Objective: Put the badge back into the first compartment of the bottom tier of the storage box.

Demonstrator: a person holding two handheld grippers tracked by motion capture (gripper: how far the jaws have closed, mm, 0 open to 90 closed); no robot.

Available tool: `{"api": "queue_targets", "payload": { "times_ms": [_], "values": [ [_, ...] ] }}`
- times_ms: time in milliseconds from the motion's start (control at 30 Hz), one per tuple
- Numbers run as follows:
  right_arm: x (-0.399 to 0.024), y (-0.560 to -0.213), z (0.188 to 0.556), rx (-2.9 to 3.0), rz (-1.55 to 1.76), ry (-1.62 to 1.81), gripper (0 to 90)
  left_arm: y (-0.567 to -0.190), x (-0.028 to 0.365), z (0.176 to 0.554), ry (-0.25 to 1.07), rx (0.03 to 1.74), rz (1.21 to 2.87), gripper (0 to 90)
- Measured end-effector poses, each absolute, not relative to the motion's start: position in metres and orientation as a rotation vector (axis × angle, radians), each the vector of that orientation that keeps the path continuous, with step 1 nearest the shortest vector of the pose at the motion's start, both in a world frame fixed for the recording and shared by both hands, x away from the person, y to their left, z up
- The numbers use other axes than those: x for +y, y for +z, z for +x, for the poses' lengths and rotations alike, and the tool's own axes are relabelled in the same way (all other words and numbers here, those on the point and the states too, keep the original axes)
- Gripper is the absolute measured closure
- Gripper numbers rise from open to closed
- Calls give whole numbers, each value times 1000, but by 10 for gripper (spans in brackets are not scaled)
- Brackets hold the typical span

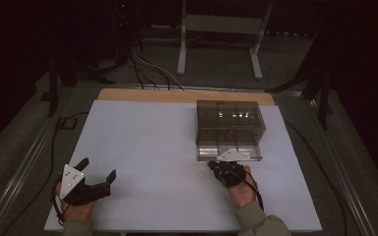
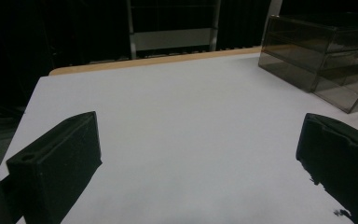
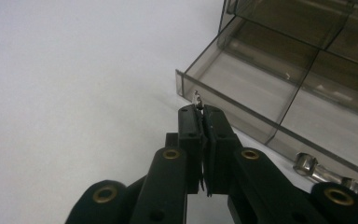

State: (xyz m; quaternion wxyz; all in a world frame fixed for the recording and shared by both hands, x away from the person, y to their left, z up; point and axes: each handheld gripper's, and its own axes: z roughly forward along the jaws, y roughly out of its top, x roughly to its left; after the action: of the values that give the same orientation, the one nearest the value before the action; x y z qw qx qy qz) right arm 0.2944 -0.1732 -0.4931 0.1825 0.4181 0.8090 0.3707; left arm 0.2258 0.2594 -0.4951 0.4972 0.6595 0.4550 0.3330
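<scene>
A smoky clear drawer box (image 1: pixel 229 120) stands on the white table (image 1: pixel 142 147) at the back right, with its bottom drawer (image 3: pixel 256 88) pulled out. My right gripper (image 3: pixel 203 109) is shut on a small silvery metal piece (image 3: pixel 198 99), held just outside the drawer's front left corner. In the high view the right gripper (image 1: pixel 215 164) sits right at the drawer's front edge. The drawer's metal handle (image 3: pixel 314 168) lies to the right of the jaws. My left gripper (image 1: pixel 98 168) rests open at the table's front left, nothing between its jaws (image 2: pixel 200 140).
The drawer box (image 2: pixel 317 51) shows at the far right in the left gripper view, its open drawer (image 2: pixel 349 93) towards me. A wooden strip (image 1: pixel 177 96) edges the table's back. A white stand (image 1: pixel 219 29) and cables (image 1: pixel 147 69) lie on the floor beyond.
</scene>
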Motion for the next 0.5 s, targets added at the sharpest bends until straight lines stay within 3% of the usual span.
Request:
{"api": "queue_targets", "payload": {
  "times_ms": [500],
  "values": [
    [-170,-484,298,2266,1172,1075,879,-495,259,226,803,1098,1602,7]
  ]
}}
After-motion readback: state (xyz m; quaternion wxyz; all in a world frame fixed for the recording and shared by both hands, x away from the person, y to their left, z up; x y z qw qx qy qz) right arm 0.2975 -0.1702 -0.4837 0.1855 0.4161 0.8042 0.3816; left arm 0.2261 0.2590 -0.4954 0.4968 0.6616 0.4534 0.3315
